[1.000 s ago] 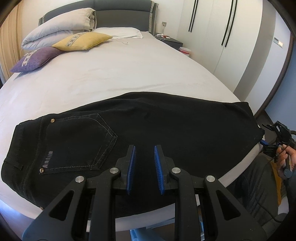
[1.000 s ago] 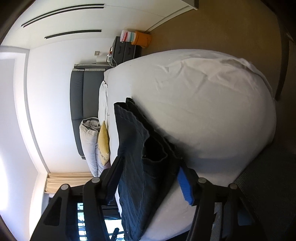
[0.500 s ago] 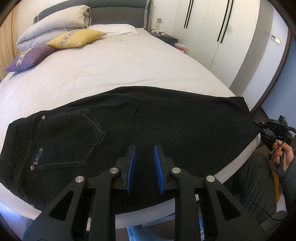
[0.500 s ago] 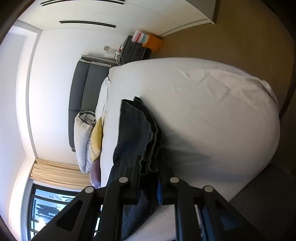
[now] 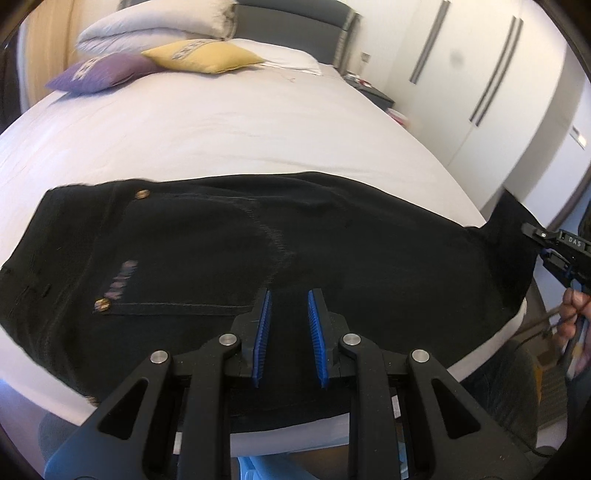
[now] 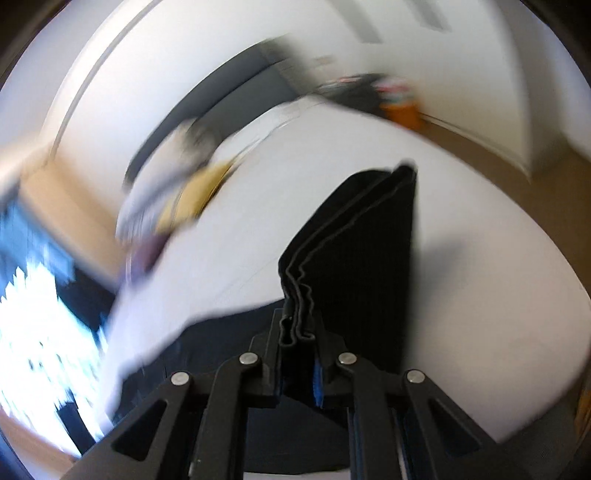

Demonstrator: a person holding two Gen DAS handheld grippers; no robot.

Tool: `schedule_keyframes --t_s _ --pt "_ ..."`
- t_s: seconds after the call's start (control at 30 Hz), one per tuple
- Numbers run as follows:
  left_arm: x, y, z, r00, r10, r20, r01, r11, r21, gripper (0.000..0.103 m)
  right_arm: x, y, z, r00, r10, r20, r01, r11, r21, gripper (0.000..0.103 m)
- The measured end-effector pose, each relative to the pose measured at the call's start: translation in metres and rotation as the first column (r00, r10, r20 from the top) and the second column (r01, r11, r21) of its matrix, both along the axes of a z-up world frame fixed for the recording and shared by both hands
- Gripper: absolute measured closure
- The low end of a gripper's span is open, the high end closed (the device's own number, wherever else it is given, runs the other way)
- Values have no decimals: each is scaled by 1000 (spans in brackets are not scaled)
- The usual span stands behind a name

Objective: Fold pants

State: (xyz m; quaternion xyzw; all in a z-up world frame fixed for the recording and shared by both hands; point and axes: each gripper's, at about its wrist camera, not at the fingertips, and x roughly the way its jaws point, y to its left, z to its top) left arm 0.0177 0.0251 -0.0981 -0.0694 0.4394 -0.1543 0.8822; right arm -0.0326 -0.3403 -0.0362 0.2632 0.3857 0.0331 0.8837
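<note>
Black pants (image 5: 229,266) lie flat along the near edge of a white bed (image 5: 221,125), waistband and back pocket at the left, leg hems at the right. My left gripper (image 5: 288,306) hovers just above the middle of the pants, jaws slightly apart and empty. My right gripper (image 6: 299,332) is shut on the stacked leg hems (image 6: 354,236) and lifts them off the bed. It also shows at the right edge of the left wrist view (image 5: 554,247), with the hem end raised.
Purple (image 5: 99,72) and yellow (image 5: 203,55) cushions and white pillows (image 5: 155,26) lie at the head of the bed. White wardrobe doors (image 5: 480,74) and a dark nightstand (image 5: 373,92) stand at the right. The right wrist view is motion-blurred.
My right gripper closed on the leg hems, rotated and raised them off the bed. My left gripper shifted right over the pants, still open by the same narrow gap.
</note>
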Motion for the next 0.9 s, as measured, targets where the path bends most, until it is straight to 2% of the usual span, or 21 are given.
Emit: schedule_keyframes --t_s 0.03,0.07,0.13,0.17,0.23,0.37,0.4,0.43,0.5,0.57,0.6,0.73,0.8,0.9 --pt "0 7 -1 1000 15 -1 -15 1000 -4 83 16 45 -2 993 114 -22 -115 991 -63 90" --pt "0 15 -1 999 32 -4 -32 999 -10 83 24 68 -6 985 169 -39 -172 981 -85 90" --pt "0 30 -3 998 66 -12 -66 998 -18 83 40 141 -31 935 335 -117 -349 928 -132 90" --pt "0 37 -4 996 82 -18 -82 996 -23 83 44 165 -47 909 387 -155 -408 902 -139 90" --pt "-2 50 -6 994 107 -33 -109 993 -41 83 47 190 -74 885 409 -221 -442 888 -126 90" --pt "-4 56 -6 994 104 -32 -106 992 -63 82 46 196 -77 880 427 -207 -458 878 -138 90" --pt "-2 52 -8 995 94 -37 -97 993 -74 76 46 193 -75 881 430 -198 -458 879 -130 90" --pt "1 48 -8 996 84 -42 -87 993 -85 63 45 193 -74 881 429 -198 -459 878 -135 90" --pt "8 39 -7 997 57 -43 -63 988 -140 44 43 196 -73 881 432 -194 -462 874 -152 90" --pt "15 28 -2 999 18 -45 -28 974 -223 41 39 200 -69 880 438 -182 -467 868 -170 90" --pt "24 19 -3 998 -17 -62 0 961 -276 36 37 200 -67 880 441 -176 -468 866 -174 90" --pt "52 -15 -10 987 -92 -131 47 950 -308 34 29 197 -59 879 453 -145 -475 858 -197 90" --pt "66 -27 -20 969 -141 -204 62 934 -352 34 23 195 -54 877 463 -131 -481 850 -215 90" --pt "83 -37 -33 934 -179 -310 26 897 -440 31 14 195 -48 870 479 -118 -493 832 -254 90"
